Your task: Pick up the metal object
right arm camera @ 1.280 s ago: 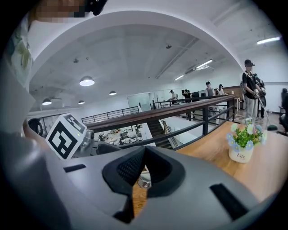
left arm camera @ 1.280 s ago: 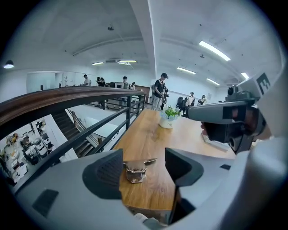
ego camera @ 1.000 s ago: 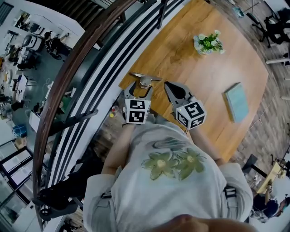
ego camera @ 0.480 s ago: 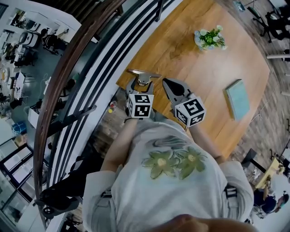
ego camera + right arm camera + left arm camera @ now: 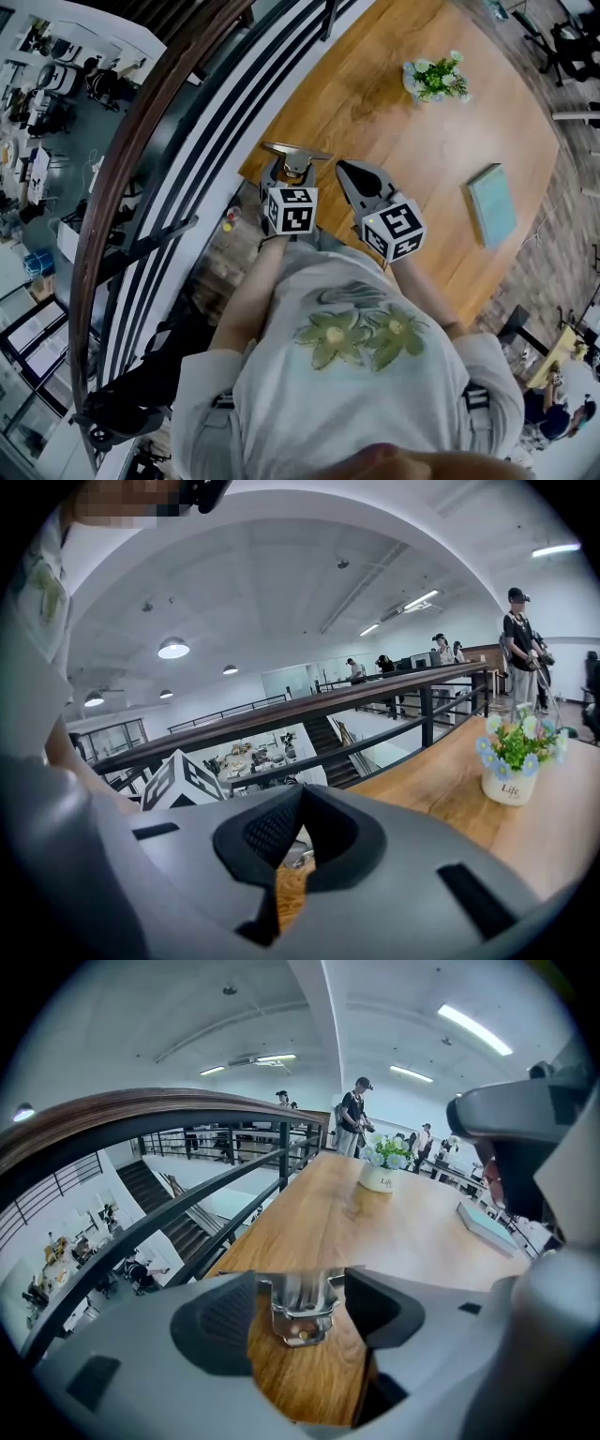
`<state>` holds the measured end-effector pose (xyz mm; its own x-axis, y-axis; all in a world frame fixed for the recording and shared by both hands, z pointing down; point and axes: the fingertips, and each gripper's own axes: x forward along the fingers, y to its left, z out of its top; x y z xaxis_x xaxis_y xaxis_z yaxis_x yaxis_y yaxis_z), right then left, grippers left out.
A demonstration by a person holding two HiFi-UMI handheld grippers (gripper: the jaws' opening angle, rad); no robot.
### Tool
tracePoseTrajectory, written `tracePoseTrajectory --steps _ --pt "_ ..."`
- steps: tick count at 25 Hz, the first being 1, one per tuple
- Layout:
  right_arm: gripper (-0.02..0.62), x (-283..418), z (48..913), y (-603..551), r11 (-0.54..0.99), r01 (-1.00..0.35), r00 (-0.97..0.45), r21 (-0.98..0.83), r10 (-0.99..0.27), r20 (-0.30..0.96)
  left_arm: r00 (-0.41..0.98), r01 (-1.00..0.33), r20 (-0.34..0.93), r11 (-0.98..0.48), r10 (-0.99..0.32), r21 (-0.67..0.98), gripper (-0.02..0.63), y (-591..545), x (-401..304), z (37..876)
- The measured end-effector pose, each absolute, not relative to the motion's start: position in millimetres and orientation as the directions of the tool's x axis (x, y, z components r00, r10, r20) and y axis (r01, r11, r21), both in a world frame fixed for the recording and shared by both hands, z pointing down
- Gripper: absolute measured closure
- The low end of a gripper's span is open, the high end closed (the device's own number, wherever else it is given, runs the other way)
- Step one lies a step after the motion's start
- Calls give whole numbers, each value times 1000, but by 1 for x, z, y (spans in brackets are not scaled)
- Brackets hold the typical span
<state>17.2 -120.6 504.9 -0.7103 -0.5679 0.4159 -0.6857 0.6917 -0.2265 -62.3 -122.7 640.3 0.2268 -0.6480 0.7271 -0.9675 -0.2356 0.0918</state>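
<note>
The metal object (image 5: 296, 157), a shiny bracket with a flat top bar, is at the near left corner of the wooden table (image 5: 412, 159). My left gripper (image 5: 292, 169) is shut on it. In the left gripper view the metal object (image 5: 302, 1312) sits squeezed between the two grey jaws, above the table's wood; I cannot tell whether it touches the wood. My right gripper (image 5: 346, 170) hovers just to the right of it over the table edge. Its jaws meet at the tips with nothing between them in the right gripper view (image 5: 298, 797).
A small potted plant (image 5: 435, 80) stands at the far side of the table, and a pale blue book (image 5: 491, 204) lies at the right. A dark curved railing (image 5: 159, 122) runs close along the table's left edge, with a drop to a lower floor beyond.
My left gripper has shifted slightly away from me with the metal object in it, and its marker cube has turned a little. The right gripper has hardly moved.
</note>
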Motion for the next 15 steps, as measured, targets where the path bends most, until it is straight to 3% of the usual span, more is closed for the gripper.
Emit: tracePoseTrajectory --steps 15 --pt "589 22 510 -122 681 -695 -702 -230 -574 421 179 -978 755 -194 -631 69 311 -128 -56 668"
